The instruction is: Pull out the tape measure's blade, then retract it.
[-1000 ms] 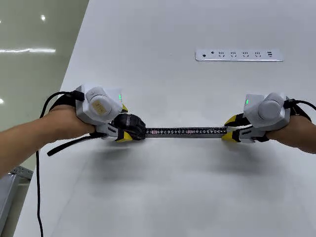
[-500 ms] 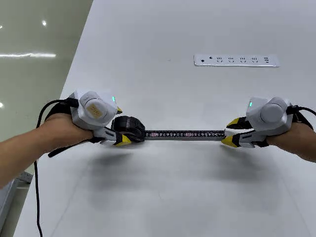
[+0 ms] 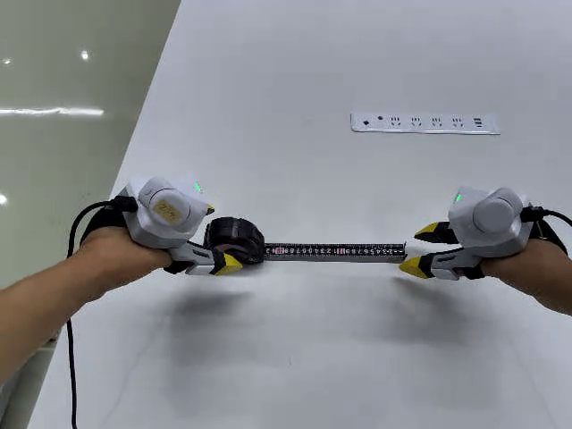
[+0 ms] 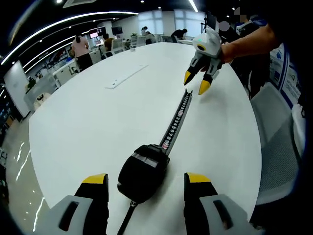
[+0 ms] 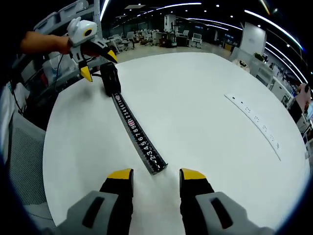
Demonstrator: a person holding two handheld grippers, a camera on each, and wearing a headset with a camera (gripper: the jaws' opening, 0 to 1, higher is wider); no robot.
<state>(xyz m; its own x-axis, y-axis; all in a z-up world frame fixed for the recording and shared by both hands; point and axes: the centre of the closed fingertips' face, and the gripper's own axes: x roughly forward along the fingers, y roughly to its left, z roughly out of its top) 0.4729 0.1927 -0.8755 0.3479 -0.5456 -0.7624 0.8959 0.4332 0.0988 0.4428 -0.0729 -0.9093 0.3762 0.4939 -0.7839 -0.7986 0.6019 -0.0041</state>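
So the blade [image 3: 335, 251] is out and lying flat on the white surface [image 3: 295, 357], running straight from the black tape measure case [image 3: 234, 239] toward the right gripper [image 5: 157, 175]. My read is that the pull-out half is done and the retract half is up next.

Neither gripper is holding anything. The left gripper [image 4: 146, 180] has its jaws wide, straddling the case with a gap on each side. The right gripper's jaws are wide too, with the blade's far end sitting just in front of them, not pinched.

Since the blade sits extended with nothing holding it, I'd guess a lock or friction is keeping it out. So the next move probably means clamping the case steady and either working the release or feeding the blade back toward the case. I can't make out a lock button.

On the views: from the head view the left gripper's body covers that side of the case, so you can't tell grip from no grip. The left gripper view settles it. The head view gives the layout better, with a power strip [image 3: 424, 122] well beyond the case, on the blade's side.
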